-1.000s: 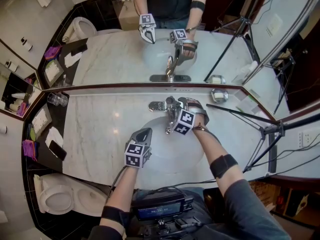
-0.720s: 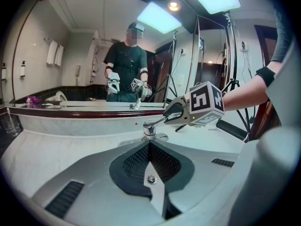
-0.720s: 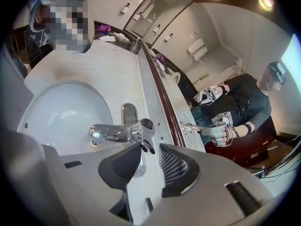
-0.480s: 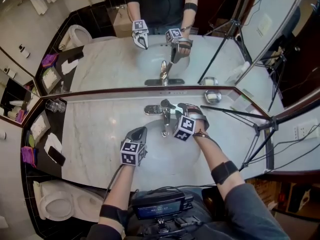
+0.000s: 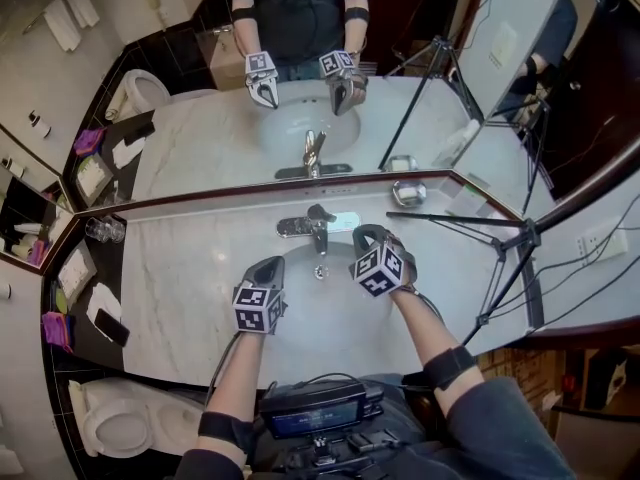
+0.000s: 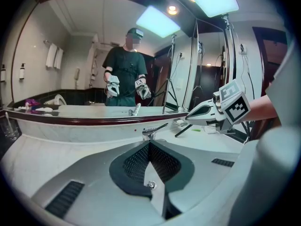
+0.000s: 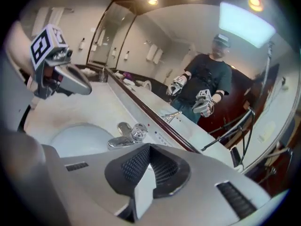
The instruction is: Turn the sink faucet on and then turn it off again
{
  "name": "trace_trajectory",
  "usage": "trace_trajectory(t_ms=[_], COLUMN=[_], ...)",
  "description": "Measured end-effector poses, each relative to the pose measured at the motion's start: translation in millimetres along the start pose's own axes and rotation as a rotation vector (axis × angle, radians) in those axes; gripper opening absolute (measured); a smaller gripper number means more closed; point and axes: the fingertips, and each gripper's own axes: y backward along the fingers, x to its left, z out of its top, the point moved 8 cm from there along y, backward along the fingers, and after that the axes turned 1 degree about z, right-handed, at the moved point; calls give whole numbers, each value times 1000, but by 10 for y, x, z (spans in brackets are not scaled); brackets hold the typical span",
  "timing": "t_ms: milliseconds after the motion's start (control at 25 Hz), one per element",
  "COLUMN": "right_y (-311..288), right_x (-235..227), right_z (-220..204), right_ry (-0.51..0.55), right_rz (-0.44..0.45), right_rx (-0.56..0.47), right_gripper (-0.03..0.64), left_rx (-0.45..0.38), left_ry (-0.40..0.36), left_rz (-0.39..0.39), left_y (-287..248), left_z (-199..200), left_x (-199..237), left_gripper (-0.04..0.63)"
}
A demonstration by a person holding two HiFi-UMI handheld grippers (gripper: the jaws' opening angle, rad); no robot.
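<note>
now left gripper and right gripper clenched, empty (right's jaws freshly closed), near faucet

right tool drawn back off the faucet, jaws just closed with nothing between them

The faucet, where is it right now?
In the head view the faucet sits mid-picture at the back of the sink, just under the mirror, with the right gripper close beside it, not touching.
</note>
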Motion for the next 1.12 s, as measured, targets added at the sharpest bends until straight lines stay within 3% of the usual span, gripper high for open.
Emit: trace_trajectory(t_ms=[120,240,520,840,1120], right_y=[173,321,453,486,403], right_x=[-24,-22,57,100,116], right_z=[-109,-234,-548,-628,-551], right_ry=[-221,-377,-610,-634,-458], right_rz=[24,30,69,72,46], right_rx=[-45,-76,-165,-174,-141], right_gripper=[20,20,20,20,22], left_rx=[-5,-9,-24,-33,-28], left_ry=[4,4,8,-15,-6], left_rz=[-5,-5,-13,-5,-10], left_y=[18,41,78,84,33], left_z=[14,17,41,98,91], left_x=[-18,-22,-41,-74,-76], left_gripper=[3,3,3,3,3])
